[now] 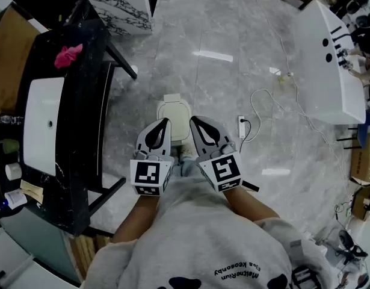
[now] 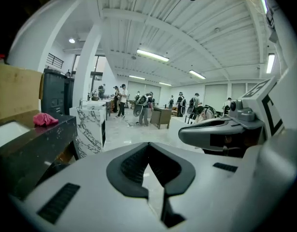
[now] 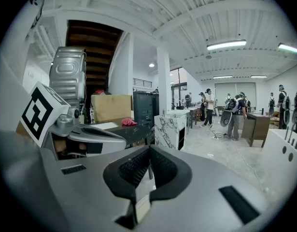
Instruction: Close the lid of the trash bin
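A small white trash bin (image 1: 174, 108) stands on the grey floor, seen from above, its lid lying flat on top. Its near part is hidden behind my grippers. My left gripper (image 1: 166, 121) and right gripper (image 1: 192, 119) hang side by side above the bin, apart from it, both shut with nothing between the pads. In the left gripper view the left gripper (image 2: 148, 147) points out across the room, with the right gripper (image 2: 220, 131) beside it. The right gripper view shows the right gripper (image 3: 149, 150) shut and the left gripper (image 3: 85, 137) at its left. Neither gripper view shows the bin.
A black counter (image 1: 82, 131) with a white sink (image 1: 43, 125) and a pink cloth (image 1: 68, 54) runs along the left. A marble block (image 1: 121, 2) stands behind it. A white table (image 1: 329, 65) is at the right, with a cable and plug (image 1: 242, 125) on the floor. People stand far off (image 2: 146, 108).
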`<state>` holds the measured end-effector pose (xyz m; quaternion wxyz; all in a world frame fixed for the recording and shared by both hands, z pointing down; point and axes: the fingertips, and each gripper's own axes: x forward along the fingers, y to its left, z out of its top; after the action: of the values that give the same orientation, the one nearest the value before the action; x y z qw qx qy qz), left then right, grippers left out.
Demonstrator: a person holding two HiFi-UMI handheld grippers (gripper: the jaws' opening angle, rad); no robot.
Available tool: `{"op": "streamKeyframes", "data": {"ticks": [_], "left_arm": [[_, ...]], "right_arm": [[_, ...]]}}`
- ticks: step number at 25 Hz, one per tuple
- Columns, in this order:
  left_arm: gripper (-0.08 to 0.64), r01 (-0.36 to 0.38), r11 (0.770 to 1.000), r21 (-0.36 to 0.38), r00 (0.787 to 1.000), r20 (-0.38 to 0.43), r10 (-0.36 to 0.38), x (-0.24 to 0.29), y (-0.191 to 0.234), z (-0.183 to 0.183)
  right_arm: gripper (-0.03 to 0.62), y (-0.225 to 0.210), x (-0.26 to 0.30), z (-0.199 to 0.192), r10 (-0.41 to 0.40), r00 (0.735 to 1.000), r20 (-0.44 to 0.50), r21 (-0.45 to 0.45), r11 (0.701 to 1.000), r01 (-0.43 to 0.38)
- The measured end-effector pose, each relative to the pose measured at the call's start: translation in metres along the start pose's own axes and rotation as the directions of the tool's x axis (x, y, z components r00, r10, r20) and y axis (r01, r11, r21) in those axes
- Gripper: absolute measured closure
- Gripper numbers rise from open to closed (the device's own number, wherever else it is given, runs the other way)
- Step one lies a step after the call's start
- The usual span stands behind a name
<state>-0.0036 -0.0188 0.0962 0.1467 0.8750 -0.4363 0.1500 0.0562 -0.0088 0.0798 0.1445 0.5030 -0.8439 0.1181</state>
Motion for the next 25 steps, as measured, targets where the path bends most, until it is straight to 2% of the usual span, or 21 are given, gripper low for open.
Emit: {"op": "streamKeyframes", "data": {"ticks": [8, 15, 25], "left_arm": [[0.540, -0.009, 0.998, 0.060, 0.998, 0.065, 0.006, -0.042, -0.017, 0.027], [0.540, -0.011, 0.999, 0.047, 0.997, 0.078, 0.007, -0.041, -0.012, 0.020], [0.540, 0.003, 0.999, 0.048, 0.995, 0.097, -0.007, -0.046, -0.013, 0.020]], "right_arm": [[0.560, 0.018, -0.034, 0.017, -0.018, 0.999, 0.042, -0.044, 0.999, 0.020], [0.560, 0.015, -0.031, 0.010, -0.027, 0.998, 0.048, -0.020, 0.999, 0.028], [0.560, 0.018, -0.036, 0.011, -0.043, 0.997, 0.060, -0.035, 0.998, 0.045]]}}
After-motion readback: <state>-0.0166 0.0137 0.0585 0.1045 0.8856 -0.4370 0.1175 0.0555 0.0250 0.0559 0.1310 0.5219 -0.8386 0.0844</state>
